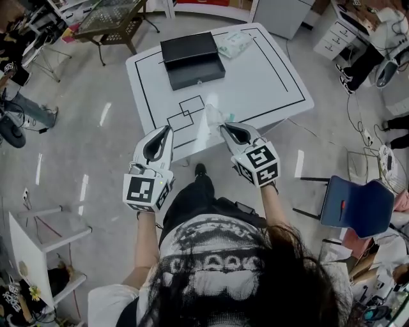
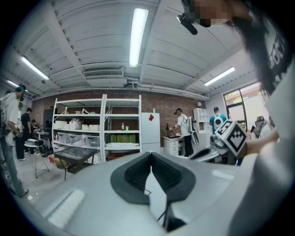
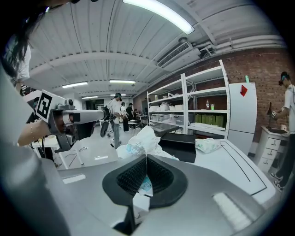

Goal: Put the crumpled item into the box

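Observation:
My right gripper (image 1: 223, 128) is shut on a crumpled white plastic wrapper (image 1: 213, 117) with blue print, held just above the near edge of the white table (image 1: 275, 76). In the right gripper view the crumpled wrapper (image 3: 138, 144) bulges out past the closed jaws. A black open box (image 1: 192, 60) sits at the table's far side, well beyond the wrapper; it shows as the black box (image 3: 179, 146) behind the wrapper. My left gripper (image 1: 167, 129) is shut on nothing, hovering beside the table's near left edge; its jaws (image 2: 150, 159) meet in the left gripper view.
A second crumpled wrapper (image 1: 234, 43) lies on the table to the right of the box. Black lines and small squares (image 1: 185, 112) mark the tabletop. A blue chair (image 1: 354, 204) stands to my right, a low glass-topped table (image 1: 112, 19) beyond the table's left.

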A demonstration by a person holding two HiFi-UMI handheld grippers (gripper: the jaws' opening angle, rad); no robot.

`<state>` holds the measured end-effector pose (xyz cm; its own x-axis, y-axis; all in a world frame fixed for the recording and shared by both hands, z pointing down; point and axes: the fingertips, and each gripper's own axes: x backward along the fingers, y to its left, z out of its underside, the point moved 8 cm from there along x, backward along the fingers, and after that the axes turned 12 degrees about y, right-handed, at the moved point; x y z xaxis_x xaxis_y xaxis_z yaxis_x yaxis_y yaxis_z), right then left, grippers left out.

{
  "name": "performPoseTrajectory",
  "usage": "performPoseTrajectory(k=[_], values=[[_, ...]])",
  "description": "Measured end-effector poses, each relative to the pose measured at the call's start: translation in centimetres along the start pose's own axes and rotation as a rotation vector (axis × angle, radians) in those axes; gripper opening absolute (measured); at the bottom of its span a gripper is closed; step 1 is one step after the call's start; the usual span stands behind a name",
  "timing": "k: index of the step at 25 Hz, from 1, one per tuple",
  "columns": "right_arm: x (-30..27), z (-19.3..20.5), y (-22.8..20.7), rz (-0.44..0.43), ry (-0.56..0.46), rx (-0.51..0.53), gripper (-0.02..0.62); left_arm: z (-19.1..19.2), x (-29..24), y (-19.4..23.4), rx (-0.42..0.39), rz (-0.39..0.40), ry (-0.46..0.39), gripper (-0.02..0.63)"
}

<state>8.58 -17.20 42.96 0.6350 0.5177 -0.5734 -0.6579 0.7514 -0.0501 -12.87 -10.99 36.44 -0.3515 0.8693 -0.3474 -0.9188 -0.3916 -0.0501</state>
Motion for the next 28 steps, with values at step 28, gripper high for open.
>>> performPoseTrajectory(k=[28], values=[[-22.2,-10.3,-12.7,0.014,0.282,0.274,0.009,-1.2,-10.1,12.9,0.028,0.012,0.002,0.0]])
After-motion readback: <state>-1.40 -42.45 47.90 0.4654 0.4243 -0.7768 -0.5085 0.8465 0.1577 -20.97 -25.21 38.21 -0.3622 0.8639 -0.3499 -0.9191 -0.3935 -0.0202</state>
